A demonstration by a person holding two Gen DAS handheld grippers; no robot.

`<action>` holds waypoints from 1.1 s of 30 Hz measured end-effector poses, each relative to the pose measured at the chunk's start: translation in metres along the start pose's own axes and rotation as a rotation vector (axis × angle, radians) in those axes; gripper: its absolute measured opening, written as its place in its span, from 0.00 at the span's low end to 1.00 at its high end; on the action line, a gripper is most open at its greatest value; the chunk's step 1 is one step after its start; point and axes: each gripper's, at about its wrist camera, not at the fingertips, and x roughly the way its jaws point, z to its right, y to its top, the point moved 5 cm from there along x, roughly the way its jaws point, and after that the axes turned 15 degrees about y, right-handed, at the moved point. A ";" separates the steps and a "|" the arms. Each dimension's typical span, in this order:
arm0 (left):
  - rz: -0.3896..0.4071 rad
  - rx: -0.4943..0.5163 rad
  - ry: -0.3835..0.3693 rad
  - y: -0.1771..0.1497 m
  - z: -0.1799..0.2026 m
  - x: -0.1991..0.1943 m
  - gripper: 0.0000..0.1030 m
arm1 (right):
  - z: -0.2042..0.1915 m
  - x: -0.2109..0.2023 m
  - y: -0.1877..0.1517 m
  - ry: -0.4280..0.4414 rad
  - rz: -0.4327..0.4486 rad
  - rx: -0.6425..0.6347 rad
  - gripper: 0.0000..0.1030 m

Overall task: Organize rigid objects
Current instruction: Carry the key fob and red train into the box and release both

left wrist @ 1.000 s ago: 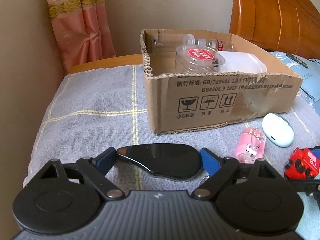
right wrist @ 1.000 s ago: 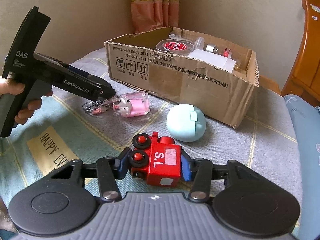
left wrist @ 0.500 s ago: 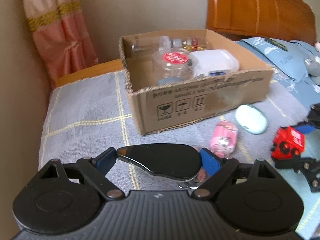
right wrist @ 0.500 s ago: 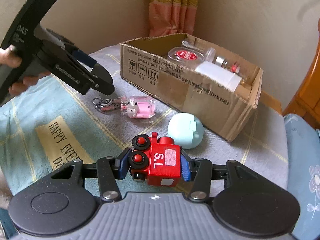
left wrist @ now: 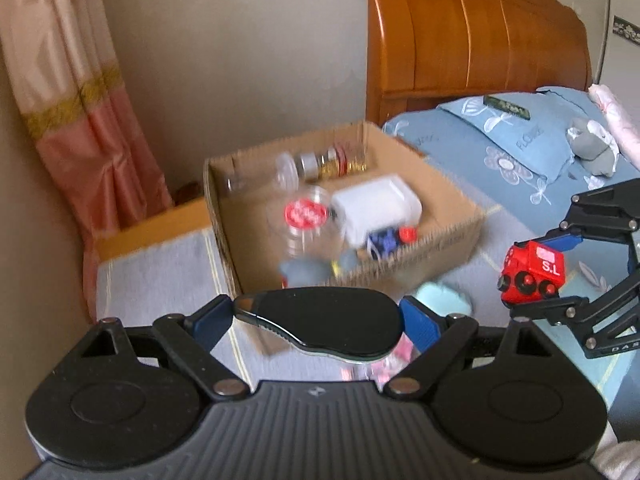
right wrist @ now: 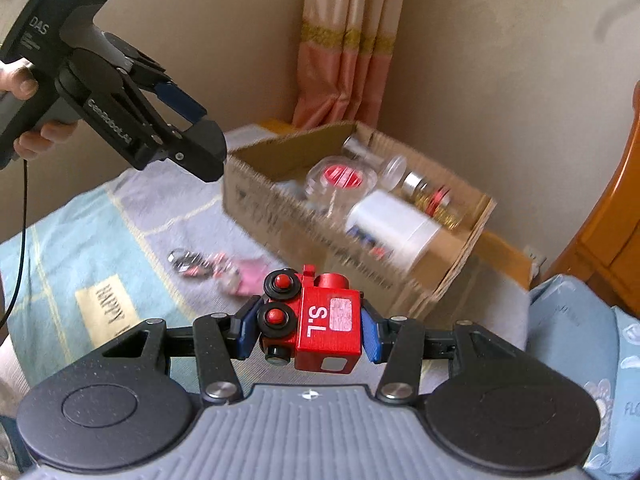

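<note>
My left gripper [left wrist: 316, 316] is shut on a flat black oval object [left wrist: 320, 320] and holds it in the air before the cardboard box [left wrist: 448, 240]. It also shows in the right wrist view [right wrist: 200, 148], raised left of the box [right wrist: 280, 216]. My right gripper [right wrist: 306, 330] is shut on a red toy train [right wrist: 316, 324] marked "S.L", lifted off the bed; the train also shows in the left wrist view [left wrist: 532, 278]. The box holds a clear jar with a red lid [left wrist: 306, 216], a white container [left wrist: 376, 208] and a small bottle [left wrist: 320, 164].
A pink keychain toy [right wrist: 240, 276] with metal rings [right wrist: 184, 262] lies on the grey checked blanket [right wrist: 160, 216]. A mint-green case [left wrist: 440, 298] lies by the box front. A wooden headboard [left wrist: 460, 40], blue pillow [left wrist: 520, 136] and pink curtain [left wrist: 80, 120] surround the area.
Both grippers have risen off the bed with their objects and moved toward the box. The views now look down into the box.
</note>
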 end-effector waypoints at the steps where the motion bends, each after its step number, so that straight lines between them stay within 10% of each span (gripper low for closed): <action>1: 0.004 0.005 0.002 0.006 0.000 0.002 0.86 | 0.004 -0.002 0.005 -0.005 0.007 0.002 0.53; 12: 0.025 -0.008 0.062 0.043 0.001 0.041 0.89 | 0.041 -0.010 0.040 -0.059 0.056 0.034 0.53; 33: 0.001 -0.027 0.034 -0.005 0.002 0.016 0.94 | 0.089 0.026 0.082 -0.070 0.031 0.109 0.53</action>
